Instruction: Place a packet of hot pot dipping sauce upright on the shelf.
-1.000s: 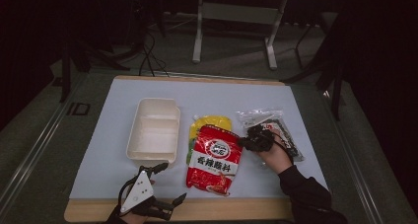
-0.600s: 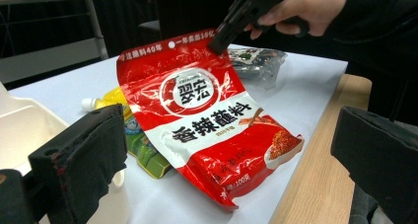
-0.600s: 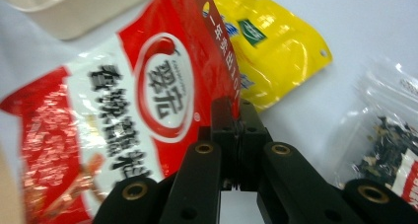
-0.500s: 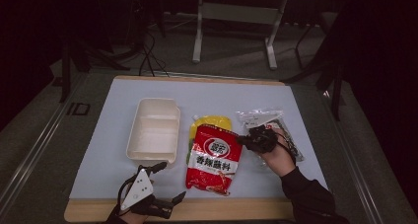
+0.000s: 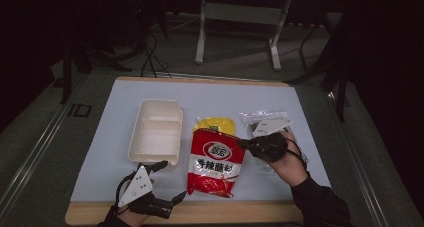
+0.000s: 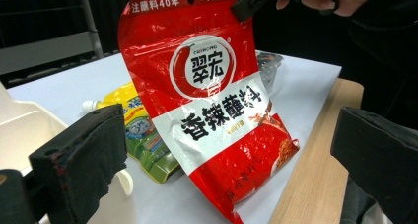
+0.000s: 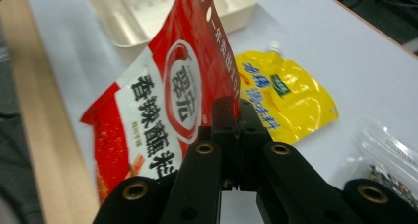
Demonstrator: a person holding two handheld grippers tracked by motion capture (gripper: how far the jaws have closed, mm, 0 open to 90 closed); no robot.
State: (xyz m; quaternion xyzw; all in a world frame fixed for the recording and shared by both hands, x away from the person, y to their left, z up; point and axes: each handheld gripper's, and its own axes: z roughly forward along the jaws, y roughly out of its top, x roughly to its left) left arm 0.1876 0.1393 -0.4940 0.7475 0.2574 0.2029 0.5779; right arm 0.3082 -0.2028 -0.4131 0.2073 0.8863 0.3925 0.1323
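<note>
A red seasoning pouch (image 5: 214, 162) with white Chinese lettering stands tilted up from the table, its bottom edge still down. My right gripper (image 5: 243, 144) is shut on the pouch's top right edge; in the right gripper view the jaws pinch the red pouch (image 7: 172, 95) at the tips (image 7: 235, 110). The left gripper view shows the pouch (image 6: 212, 100) raised, with the right gripper (image 6: 246, 4) at its top corner. My left gripper (image 5: 167, 182) stays open near the front edge, left of the pouch, holding nothing.
A cream two-compartment tray (image 5: 156, 131) lies left of the pouch. A yellow spouted pouch (image 5: 215, 124) lies behind it. A clear bag with dark contents (image 5: 265, 121) sits under my right hand. The wooden table edge (image 5: 240, 214) runs along the front.
My right gripper has risen with the pouch's top edge, so the red pouch now tilts up from lying flat. The left gripper has stayed put.
</note>
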